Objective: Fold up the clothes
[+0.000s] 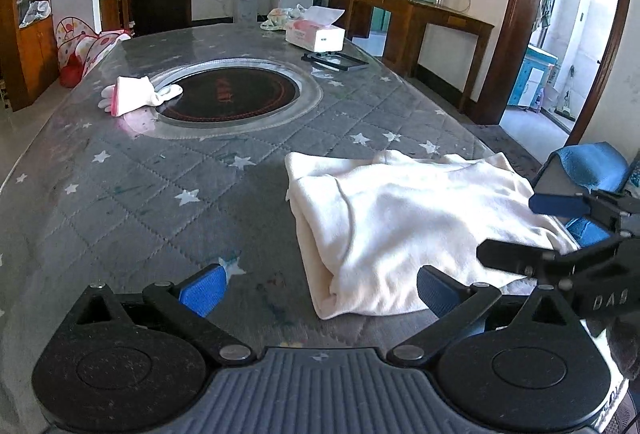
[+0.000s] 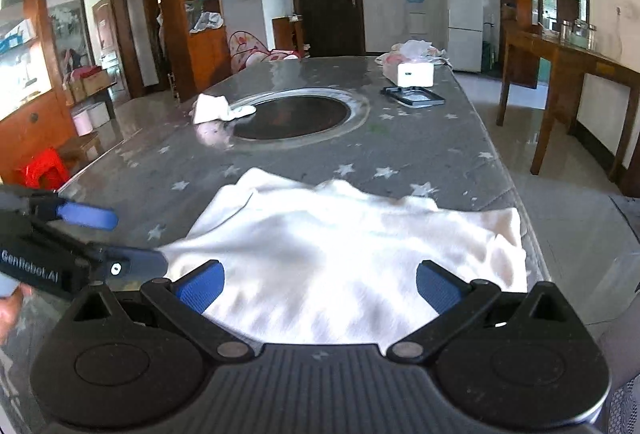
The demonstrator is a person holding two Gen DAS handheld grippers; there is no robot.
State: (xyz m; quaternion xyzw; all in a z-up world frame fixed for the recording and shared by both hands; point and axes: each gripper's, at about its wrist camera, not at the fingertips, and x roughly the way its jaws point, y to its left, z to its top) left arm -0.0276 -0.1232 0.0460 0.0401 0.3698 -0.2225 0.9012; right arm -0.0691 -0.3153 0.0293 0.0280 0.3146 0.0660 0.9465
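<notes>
The left gripper [image 1: 322, 288] is standing with its jaws spread wide and nothing between them, hovering over the table [image 1: 120, 201]; the folded white garment [image 1: 404, 230] is lying at its 1 o'clock, near the table's near right edge. The right gripper [image 2: 320, 286] is also gaping apart and gripping nothing, hanging just above the garment; gloves [image 1: 136, 93] are resting far off at 11 o'clock, beside the round cooktop [image 1: 236, 93].

Cream-white garment [image 1: 404, 230], folded into a soft rumpled rectangle, lying flat near the table's edge
</notes>
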